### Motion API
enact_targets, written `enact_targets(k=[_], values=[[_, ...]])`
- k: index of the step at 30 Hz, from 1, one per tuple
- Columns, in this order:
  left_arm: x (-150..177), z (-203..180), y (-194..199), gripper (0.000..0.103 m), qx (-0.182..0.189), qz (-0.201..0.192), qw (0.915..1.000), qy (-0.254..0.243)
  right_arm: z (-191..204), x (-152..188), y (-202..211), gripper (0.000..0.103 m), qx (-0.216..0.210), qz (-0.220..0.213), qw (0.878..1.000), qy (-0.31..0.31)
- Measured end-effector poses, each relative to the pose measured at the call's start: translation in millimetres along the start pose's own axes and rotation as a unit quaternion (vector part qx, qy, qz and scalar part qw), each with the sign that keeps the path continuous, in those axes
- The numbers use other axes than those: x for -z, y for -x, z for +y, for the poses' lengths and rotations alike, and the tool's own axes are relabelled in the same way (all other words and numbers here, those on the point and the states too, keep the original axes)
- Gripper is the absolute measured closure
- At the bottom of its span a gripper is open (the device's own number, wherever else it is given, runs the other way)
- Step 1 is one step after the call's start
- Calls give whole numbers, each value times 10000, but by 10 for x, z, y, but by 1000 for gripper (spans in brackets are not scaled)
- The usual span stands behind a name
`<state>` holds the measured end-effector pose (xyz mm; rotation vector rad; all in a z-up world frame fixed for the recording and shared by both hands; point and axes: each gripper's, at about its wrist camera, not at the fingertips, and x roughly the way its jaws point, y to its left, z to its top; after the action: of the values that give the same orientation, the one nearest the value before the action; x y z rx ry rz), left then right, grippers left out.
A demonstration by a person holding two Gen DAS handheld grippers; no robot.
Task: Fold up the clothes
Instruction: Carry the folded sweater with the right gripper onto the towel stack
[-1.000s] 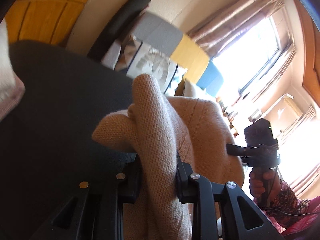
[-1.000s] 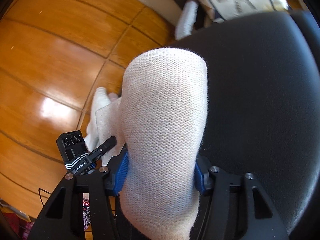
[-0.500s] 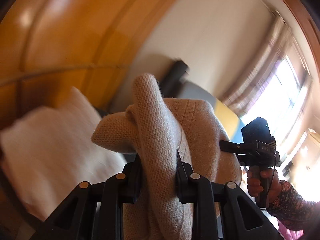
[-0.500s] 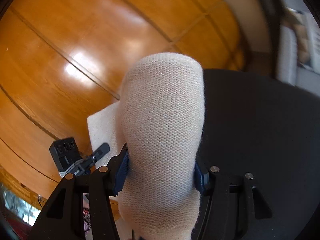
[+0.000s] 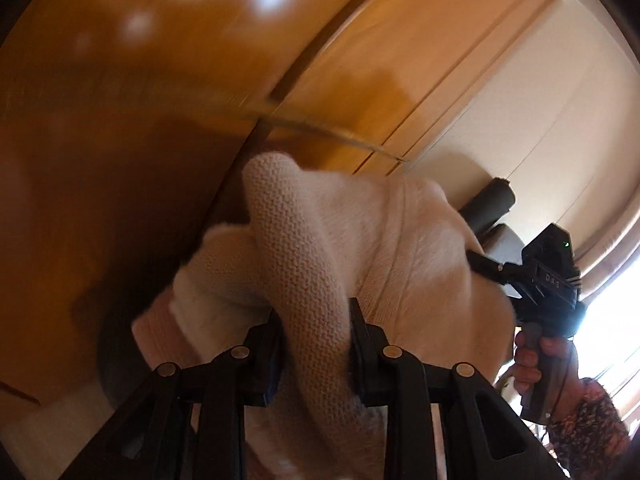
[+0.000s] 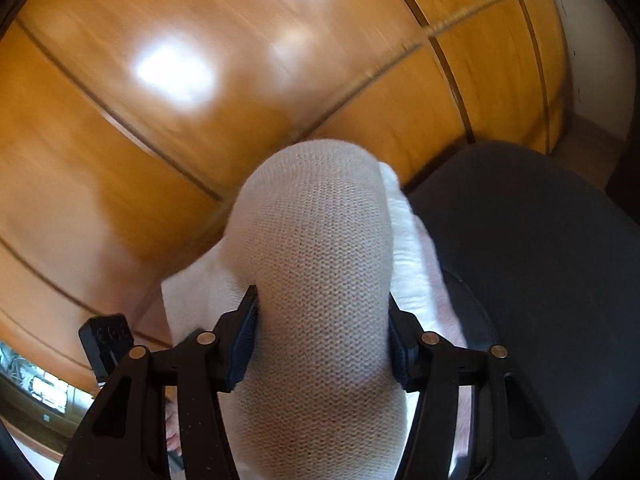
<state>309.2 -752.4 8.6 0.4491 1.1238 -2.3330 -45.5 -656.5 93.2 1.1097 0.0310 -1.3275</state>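
Observation:
A cream knitted sweater (image 5: 400, 248) hangs bunched between my two grippers. My left gripper (image 5: 314, 320) has a thick fold of it between its pads; the jaws are opening, but the pads still press the knit. In the right wrist view my right gripper (image 6: 322, 320) clamps a broad rounded bulge of the same sweater (image 6: 320, 220), its jaws opening too. The right gripper's black body (image 5: 548, 284) and the hand (image 5: 532, 356) holding it show at the sweater's far end. Pale cloth (image 6: 412, 272) lies under the bulge on a dark grey surface (image 6: 540, 240); I cannot tell whether it is another garment.
Glossy wooden panels (image 6: 240, 100) fill the background of both views, with a cream wall (image 5: 540, 100) to the right. A dark rolled cushion (image 5: 488, 204) sits beyond the sweater. Bright window light comes in at the lower right of the left wrist view.
Both grippers have swung sideways with the sweater, away from the dark surface and sofa towards the wooden panels. The grips on the knit look the same.

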Motion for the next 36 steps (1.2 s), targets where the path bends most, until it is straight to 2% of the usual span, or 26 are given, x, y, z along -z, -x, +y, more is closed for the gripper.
enact_targets(k=[3, 4, 5, 6, 8, 11, 13, 15, 16, 18, 19, 21, 23, 25, 26, 30, 33, 36], values=[[81, 26, -33, 73, 66, -173, 9998, -118, -143, 108, -72, 26, 4, -109, 9999, 9], [95, 9, -32, 72, 66, -211, 9996, -172, -192, 149, -94, 17, -15, -127, 9999, -100], [104, -1, -25, 71, 91, -244, 9995, -186, -239, 187, -119, 12, -55, -145, 9996, -241], [107, 23, 6, 71, 121, -275, 9994, -149, -285, 218, -110, 12, -145, -156, 9991, -368], [105, 59, 85, 71, 137, -376, 9992, -91, -275, 209, -3, 12, -64, -309, 9990, -307], [50, -18, 392, 76, -261, -935, 9951, -194, -146, 255, 308, 12, 229, -795, 9966, 10], [12, -163, 626, 76, -513, -1462, 9869, -438, 6, 370, 601, 12, 417, -1242, 9908, 340], [-37, -362, 672, 76, -527, -1602, 9832, -701, 181, 418, 724, 12, 634, -1447, 9845, 761], [-67, -477, 645, 76, -528, -1562, 9825, -867, 276, 461, 746, 14, 777, -1481, 9810, 981], [-134, -722, 430, 76, -654, -1273, 9799, -1387, 462, 473, 703, 28, 1105, -1417, 9727, 1470], [-144, -843, 293, 76, -801, -1171, 9750, -1711, 561, 456, 645, 38, 1236, -1336, 9683, 1711], [-134, -1014, 35, 76, -1080, -966, 9642, -2220, 725, 372, 411, 48, 1513, -1130, 9605, 2043], [-109, -990, -203, 76, -1335, -680, 9596, -2382, 841, 284, 142, 58, 1710, -898, 9563, 2197], [-81, -840, -427, 76, -1630, -434, 9564, -2385, 904, 230, -100, 60, 1924, -669, 9516, 2303], [-55, -772, -470, 75, -1677, -466, 9566, -2339, 933, 212, -202, 60, 2025, -528, 9489, 2362], [34, -468, -504, 74, -1602, -586, 9595, -2241, 821, 168, -498, 60, 2195, -156, 9488, 2267], [36, -397, -591, 74, -1591, -598, 9597, -2240, 763, 191, -539, 60, 2267, -201, 9515, 2071], [94, -462, -450, 74, -1645, -586, 9574, -2299, 825, 229, -495, 60, 2349, -273, 9449, 2265]])
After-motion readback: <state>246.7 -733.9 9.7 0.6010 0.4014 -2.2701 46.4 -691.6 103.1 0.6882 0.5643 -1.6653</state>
